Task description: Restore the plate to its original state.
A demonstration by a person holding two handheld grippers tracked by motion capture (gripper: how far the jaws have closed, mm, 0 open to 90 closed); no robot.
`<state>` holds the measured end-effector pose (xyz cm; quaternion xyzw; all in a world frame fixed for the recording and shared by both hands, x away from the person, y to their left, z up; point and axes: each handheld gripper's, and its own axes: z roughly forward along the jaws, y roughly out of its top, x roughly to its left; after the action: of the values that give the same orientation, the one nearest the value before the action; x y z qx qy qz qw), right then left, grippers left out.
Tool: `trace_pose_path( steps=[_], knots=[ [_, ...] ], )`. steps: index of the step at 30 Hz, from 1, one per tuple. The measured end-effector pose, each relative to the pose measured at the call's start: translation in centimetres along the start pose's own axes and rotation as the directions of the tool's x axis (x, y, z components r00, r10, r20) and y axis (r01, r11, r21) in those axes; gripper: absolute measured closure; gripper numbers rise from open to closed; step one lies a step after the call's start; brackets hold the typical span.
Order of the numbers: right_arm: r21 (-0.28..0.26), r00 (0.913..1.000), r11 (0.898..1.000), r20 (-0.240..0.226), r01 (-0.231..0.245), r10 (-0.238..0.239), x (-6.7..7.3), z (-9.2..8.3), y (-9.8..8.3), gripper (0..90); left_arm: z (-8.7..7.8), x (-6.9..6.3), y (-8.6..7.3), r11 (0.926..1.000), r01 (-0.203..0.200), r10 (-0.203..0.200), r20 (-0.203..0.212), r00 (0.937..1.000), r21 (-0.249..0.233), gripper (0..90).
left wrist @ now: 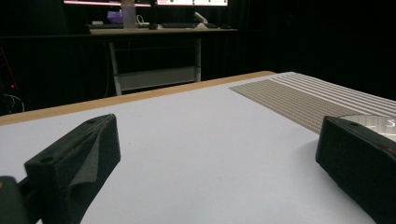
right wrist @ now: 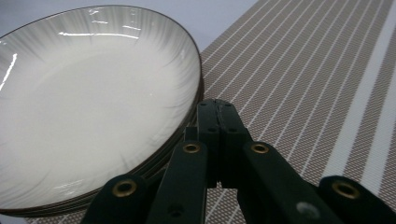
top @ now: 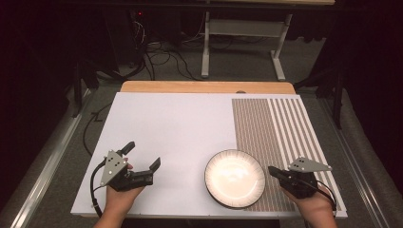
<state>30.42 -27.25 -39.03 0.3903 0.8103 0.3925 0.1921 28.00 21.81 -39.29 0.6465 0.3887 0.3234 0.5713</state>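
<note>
A white plate with a dark rim rests near the table's front edge, half on the striped placemat. My right gripper is shut, empty, with its tip just beside the plate's right rim. In the right gripper view the closed jaws lie over the placemat, right next to the plate. My left gripper is open wide at the front left, over the bare white table cover. In the left gripper view nothing lies between its jaws, and the plate's edge peeks over the right jaw.
A white cover spans the table, with a wooden edge at the far side. Beyond it are a desk frame and cables on the floor. A metal rail runs along the left.
</note>
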Motion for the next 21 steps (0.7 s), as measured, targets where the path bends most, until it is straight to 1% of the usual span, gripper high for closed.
trace_pose_path(
  steps=[1, 3, 4, 5, 6, 9, 10, 11, 12, 15, 16, 17, 18, 19, 21],
  knots=[
    [-0.01, 0.9998, 1.0, 0.017, -0.012, 0.012, -0.4, -0.2, 0.0, 90.0, 0.0, 0.0, 0.0, 1.0, 0.0, 0.0, 0.002, 1.0, 0.003, 0.8],
    [-0.029, 0.9991, 0.999, 0.037, -0.018, 0.02, -0.7, -0.4, 0.0, 88.1, 0.1, 0.0, 0.0, 1.0, 0.003, -0.003, 0.003, 1.0, 0.005, 0.8],
    [-0.029, 0.9991, 0.999, 0.037, -0.018, 0.02, -0.7, -0.4, 0.0, 88.1, 0.1, 0.0, 0.0, 1.0, 0.003, -0.003, 0.003, 1.0, 0.005, 0.8],
    [-0.039, 0.9984, 0.999, 0.045, -0.033, 0.035, -0.8, -0.5, 0.0, 87.0, 0.1, 0.0, -0.1, 0.9999, 0.001, -0.001, 0.004, 1.0, 0.01, 0.8],
    [-0.055, 0.9969, 0.997, 0.06, -0.049, 0.052, -1.1, -0.7, -0.1, 82.9, 0.1, 0.0, -0.1, 0.9999, 0.002, -0.002, 0.005, 1.0, 0.012, 0.8],
    [-0.08, 0.9939, 0.995, 0.091, -0.056, 0.063, -1.6, -0.9, -0.1, 75.0, 0.2, 0.0, -0.1, 0.9998, 0.005, -0.005, 0.008, 1.0, 0.017, 0.8],
    [-0.096, 0.9922, 0.993, 0.102, -0.062, 0.072, -1.6, -1.0, -0.2, 71.0, 0.2, -0.1, -0.1, 0.9998, 0.007, -0.007, 0.01, 0.9999, 0.016, 0.8],
    [-0.114, 0.9895, 0.992, 0.125, -0.058, 0.073, -1.7, -1.0, -0.2, 66.4, 0.2, -0.1, -0.1, 0.9998, 0.007, -0.007, 0.01, 0.9999, 0.019, 0.8],
    [-0.132, 0.9873, 0.989, 0.136, -0.064, 0.082, -1.9, -1.1, -0.1, 61.6, 0.2, -0.1, -0.1, 0.9997, 0.006, -0.006, 0.013, 0.9999, 0.024, 0.8],
    [-0.188, 0.9817, 0.98, 0.161, -0.07, 0.101, -2.3, -1.3, -0.2, 51.0, 0.3, -0.1, -0.1, 0.9996, 0.01, -0.011, 0.015, 0.9998, 0.028, 0.8],
    [-0.188, 0.9817, 0.98, 0.161, -0.07, 0.101, -2.3, -1.3, -0.2, 51.0, 0.3, -0.2, -0.1, 0.9994, 0.008, -0.009, 0.016, 0.9998, 0.033, 0.8],
    [-0.213, 0.979, 0.974, 0.172, -0.072, 0.11, -2.6, -1.4, -0.3, 44.4, 0.3, -0.2, -0.2, 0.9992, 0.01, -0.01, 0.017, 0.9998, 0.039, 0.8],
    [-0.213, 0.979, 0.974, 0.172, -0.072, 0.11, -2.6, -1.4, -0.3, 44.4, 0.3, -0.2, -0.2, 0.9992, 0.01, -0.01, 0.017, 0.9998, 0.039, 0.8],
    [-0.235, 0.9755, 0.969, 0.18, -0.082, 0.126, -2.8, -1.4, -0.4, 36.3, 0.4, -0.2, -0.2, 0.9989, 0.012, -0.012, 0.017, 0.9998, 0.045, 0.8],
    [-0.262, 0.9729, 0.961, 0.186, -0.086, 0.138, -2.9, -1.5, -0.3, 27.2, 0.3, -0.3, -0.2, 0.9985, 0.012, -0.013, 0.017, 0.9998, 0.053, 0.8]
  ],
)
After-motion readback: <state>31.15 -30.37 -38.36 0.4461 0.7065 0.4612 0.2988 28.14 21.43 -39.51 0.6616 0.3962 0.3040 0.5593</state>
